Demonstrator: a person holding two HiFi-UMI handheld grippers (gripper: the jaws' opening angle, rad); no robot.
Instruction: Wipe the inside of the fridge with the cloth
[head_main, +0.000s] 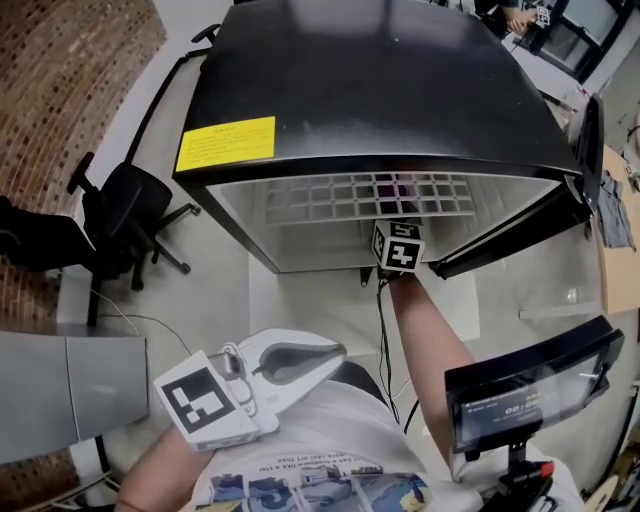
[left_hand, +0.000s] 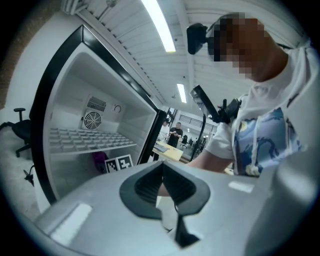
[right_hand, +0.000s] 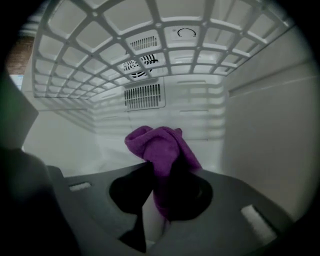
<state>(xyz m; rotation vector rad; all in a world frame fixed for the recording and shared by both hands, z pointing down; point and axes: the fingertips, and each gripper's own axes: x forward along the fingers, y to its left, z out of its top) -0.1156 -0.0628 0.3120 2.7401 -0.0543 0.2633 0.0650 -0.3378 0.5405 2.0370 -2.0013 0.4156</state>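
My right gripper (right_hand: 161, 172) is clamped on the purple cloth (right_hand: 159, 146), deep inside the fridge (head_main: 380, 100), under its wire shelf (right_hand: 90, 55) and facing its back vent (right_hand: 144, 95). My left gripper (left_hand: 162, 167), jaws together on nothing, hangs outside the fridge's open front

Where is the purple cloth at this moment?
In the right gripper view, the purple cloth is clamped in the right hand-held gripper inside the fridge, under the white grid shelf, in front of the back-wall vent.
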